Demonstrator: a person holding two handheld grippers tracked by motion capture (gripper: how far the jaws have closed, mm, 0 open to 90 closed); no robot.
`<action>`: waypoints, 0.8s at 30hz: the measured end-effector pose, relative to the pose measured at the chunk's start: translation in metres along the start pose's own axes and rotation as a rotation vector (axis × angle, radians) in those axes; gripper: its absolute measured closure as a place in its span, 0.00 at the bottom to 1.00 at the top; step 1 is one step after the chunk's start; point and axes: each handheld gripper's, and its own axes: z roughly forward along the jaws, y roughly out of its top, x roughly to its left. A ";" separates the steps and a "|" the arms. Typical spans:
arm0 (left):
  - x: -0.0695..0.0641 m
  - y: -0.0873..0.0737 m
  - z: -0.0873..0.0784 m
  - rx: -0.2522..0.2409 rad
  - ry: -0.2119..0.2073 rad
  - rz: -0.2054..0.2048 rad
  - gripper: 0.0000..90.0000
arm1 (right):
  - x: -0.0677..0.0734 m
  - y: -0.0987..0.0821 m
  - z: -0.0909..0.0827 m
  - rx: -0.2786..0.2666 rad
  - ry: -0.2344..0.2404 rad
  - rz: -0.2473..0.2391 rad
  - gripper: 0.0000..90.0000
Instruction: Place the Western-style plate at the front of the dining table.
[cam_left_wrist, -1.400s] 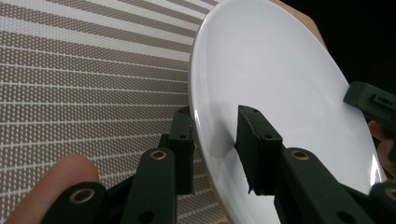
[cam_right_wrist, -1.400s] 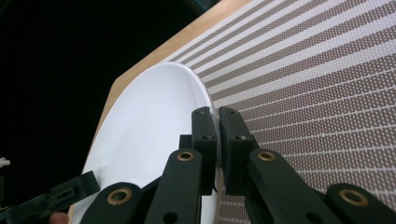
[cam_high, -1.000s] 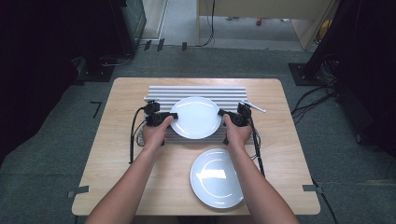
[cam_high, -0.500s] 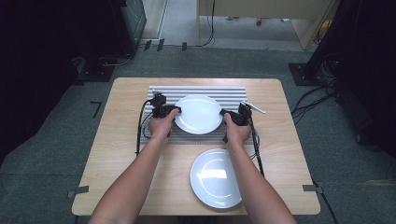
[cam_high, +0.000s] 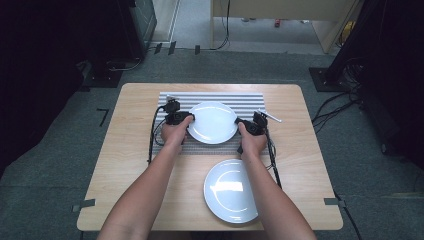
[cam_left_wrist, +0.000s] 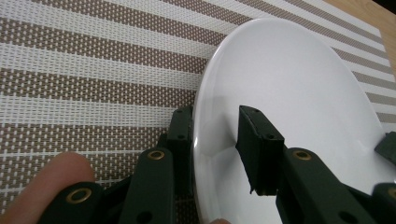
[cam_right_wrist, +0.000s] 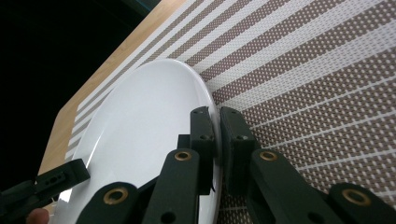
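Wooden desk (cam_high: 125, 150), striped brown-and-white placemat (cam_high: 250, 99) across its far half. On the placemat, a plain glossy white plate (cam_high: 212, 122), round with a shallow rim. Second white plate (cam_high: 231, 190) on bare desk, nearer. Left gripper (cam_left_wrist: 217, 154) fingers apart, straddling the plate's rim; right gripper (cam_right_wrist: 218, 140) fingers pinched onto the opposite rim.

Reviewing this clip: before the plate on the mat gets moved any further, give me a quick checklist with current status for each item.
1. Right gripper clamped on plate rim: ok, jaws pinch the edge.
2. Left gripper clamped on rim: not ok, jaws straddle the edge with a gap on the inner side.
3. Grips on opposite sides of plate: ok.
4. Plate over the mat: ok.
5. Second plate apart from the held one: ok.
6. Plate lifted or resting on mat: cannot tell.
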 end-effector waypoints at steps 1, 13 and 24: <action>0.000 0.000 0.000 -0.002 0.000 0.000 0.74 | 0.000 0.000 0.000 -0.002 0.001 -0.005 0.94; 0.000 -0.001 -0.004 -0.027 0.013 0.057 0.57 | 0.001 0.001 -0.004 -0.010 0.012 -0.056 0.78; 0.015 -0.009 -0.036 -0.157 0.026 0.133 0.45 | 0.019 0.007 -0.030 -0.042 -0.003 -0.234 0.59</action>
